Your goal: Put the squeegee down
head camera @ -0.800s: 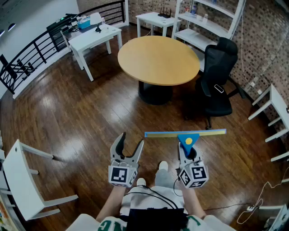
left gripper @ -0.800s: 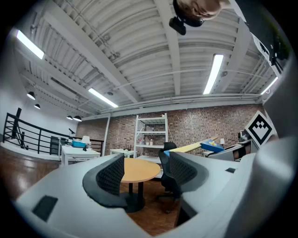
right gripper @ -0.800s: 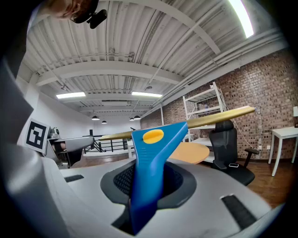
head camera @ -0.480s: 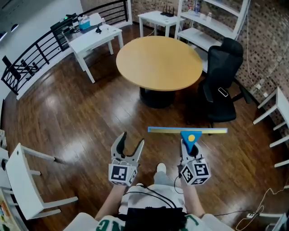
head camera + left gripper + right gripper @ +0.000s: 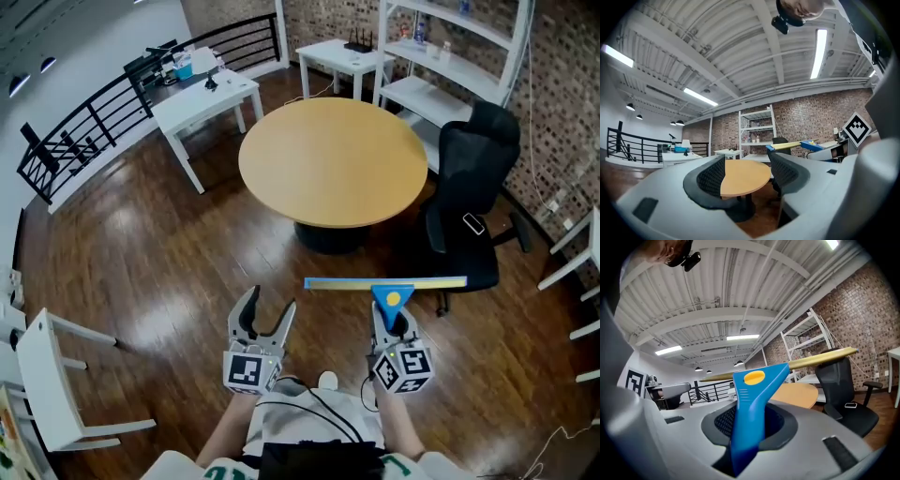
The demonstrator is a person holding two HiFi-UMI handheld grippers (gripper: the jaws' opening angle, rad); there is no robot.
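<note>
A squeegee (image 5: 390,292) with a blue handle, a yellow button and a long yellow blade is held level over the wooden floor, short of the round table (image 5: 333,161). My right gripper (image 5: 393,323) is shut on its blue handle (image 5: 749,413), and the blade (image 5: 820,357) runs crosswise above the jaws. My left gripper (image 5: 263,318) hovers beside it on the left, open and empty. In the left gripper view the round table (image 5: 743,176) shows between the two dark pads, and the squeegee (image 5: 794,145) appears at the right.
A black office chair (image 5: 471,192) stands right of the round table. White shelving (image 5: 450,56) lines the brick back wall, a white desk (image 5: 200,99) sits back left by a black railing (image 5: 103,112), and a white chair (image 5: 47,370) is at near left.
The view has advanced toward the round table, which now sits closer to the grippers. The squeegee stays gripped in the right gripper, and the left gripper stays open.
</note>
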